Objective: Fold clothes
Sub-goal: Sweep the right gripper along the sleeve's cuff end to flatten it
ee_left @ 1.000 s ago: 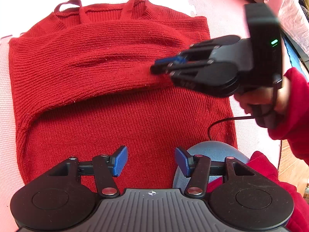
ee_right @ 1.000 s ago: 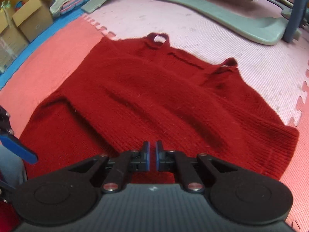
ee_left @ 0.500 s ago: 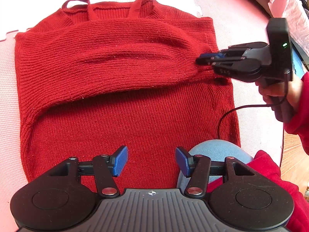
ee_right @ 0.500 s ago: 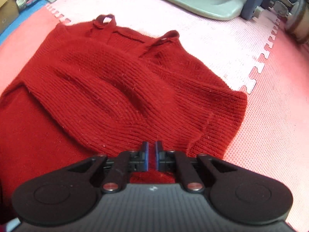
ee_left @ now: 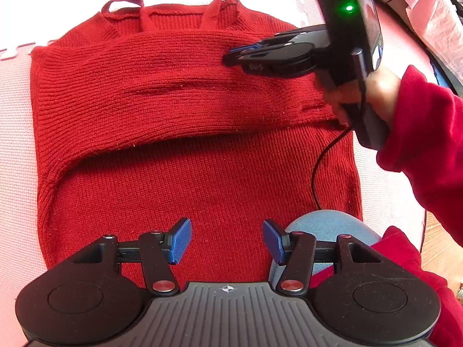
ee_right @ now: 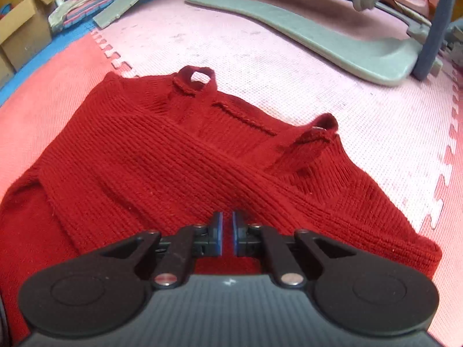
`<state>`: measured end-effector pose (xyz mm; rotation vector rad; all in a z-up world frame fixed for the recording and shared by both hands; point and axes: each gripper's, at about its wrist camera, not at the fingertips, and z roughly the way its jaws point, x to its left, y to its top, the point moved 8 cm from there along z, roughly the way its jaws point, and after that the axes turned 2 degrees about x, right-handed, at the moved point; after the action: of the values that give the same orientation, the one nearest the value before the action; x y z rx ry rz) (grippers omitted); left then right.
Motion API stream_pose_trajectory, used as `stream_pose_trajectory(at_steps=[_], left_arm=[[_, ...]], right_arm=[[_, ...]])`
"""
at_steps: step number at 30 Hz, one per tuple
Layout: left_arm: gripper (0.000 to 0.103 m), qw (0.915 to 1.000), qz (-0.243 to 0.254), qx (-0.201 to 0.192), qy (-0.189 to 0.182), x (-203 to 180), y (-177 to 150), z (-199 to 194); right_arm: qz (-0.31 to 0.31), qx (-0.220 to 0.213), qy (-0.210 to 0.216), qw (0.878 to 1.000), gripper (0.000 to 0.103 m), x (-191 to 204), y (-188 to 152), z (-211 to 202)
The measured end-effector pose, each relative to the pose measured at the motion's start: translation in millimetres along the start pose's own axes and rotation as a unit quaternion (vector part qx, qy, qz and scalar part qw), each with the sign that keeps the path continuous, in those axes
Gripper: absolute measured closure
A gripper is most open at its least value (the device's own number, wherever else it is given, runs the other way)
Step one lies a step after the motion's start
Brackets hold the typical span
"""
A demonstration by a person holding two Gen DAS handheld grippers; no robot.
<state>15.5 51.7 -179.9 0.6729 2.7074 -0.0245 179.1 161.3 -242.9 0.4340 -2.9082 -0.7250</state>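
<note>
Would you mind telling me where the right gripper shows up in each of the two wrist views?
Left wrist view: the right gripper comes in from the upper right, tips over the folded-over sleeve.
Right wrist view: the right gripper sits at bottom centre, jaws nearly closed, above the red sweater.
Shared landmark: the sweater's open strap loop.

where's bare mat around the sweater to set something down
Bare pink mat lies beyond the sweater straps, up to the grey board. A red tile is free beside the cardboard boxes. Crowded: the right claw side.
</note>
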Motion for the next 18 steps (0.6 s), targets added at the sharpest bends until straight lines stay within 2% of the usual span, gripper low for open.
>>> stream_pose_trajectory(at_steps=[6,12,15,18], left_arm=[[0.046,1.0,0.003,0.006,-0.005,-1,4,7],[0.046,0.9999,0.009,0.008,-0.001,-6,2,6],[0.046,0.9999,0.012,0.007,0.001,-8,2,6],[0.046,0.9998,0.018,0.006,0.002,-12,2,6]], right_arm=[[0.018,0.03,-0.004,0.999,0.098,-46,-18,-19],[0.047,0.044,0.009,0.998,0.098,-65,-34,-33],[0.064,0.029,0.029,0.997,0.096,-61,-32,-43],[0.069,-0.01,0.012,0.997,0.096,-62,-21,-52]])
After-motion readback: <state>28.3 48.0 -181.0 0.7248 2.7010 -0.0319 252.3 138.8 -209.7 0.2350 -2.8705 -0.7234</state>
